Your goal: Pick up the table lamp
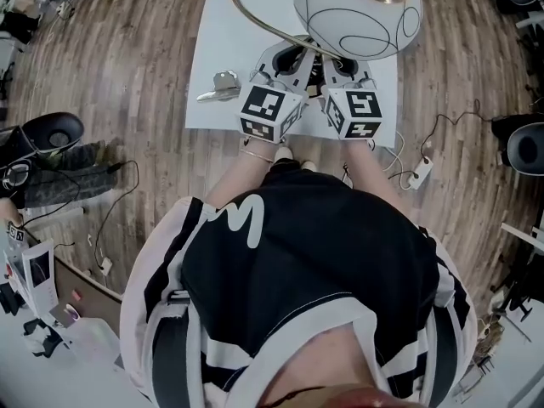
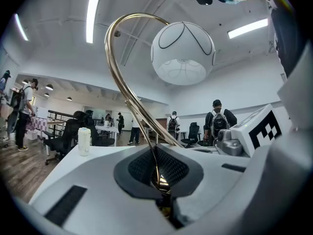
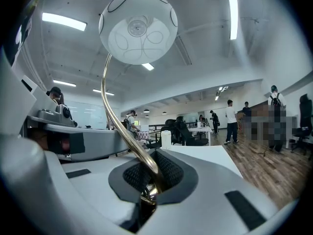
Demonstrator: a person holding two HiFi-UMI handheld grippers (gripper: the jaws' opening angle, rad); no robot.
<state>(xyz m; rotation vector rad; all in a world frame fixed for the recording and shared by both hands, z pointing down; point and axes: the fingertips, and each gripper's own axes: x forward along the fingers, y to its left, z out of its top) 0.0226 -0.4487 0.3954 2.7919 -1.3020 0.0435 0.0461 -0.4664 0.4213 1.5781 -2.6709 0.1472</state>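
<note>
The table lamp has a white globe shade with thin black lines and a curved brass stem. It hangs over the white table. My left gripper and right gripper sit side by side at the stem's lower end. In the left gripper view the brass stem runs down between the pads, and my left gripper is shut on it. The right gripper view shows the same: my right gripper is shut on the stem, under the shade. The lamp's base is hidden.
A small metal object lies on the table left of the grippers. A white bottle stands at the table's far end. A power strip and cable lie on the wooden floor to the right. Office chairs and people stand farther off.
</note>
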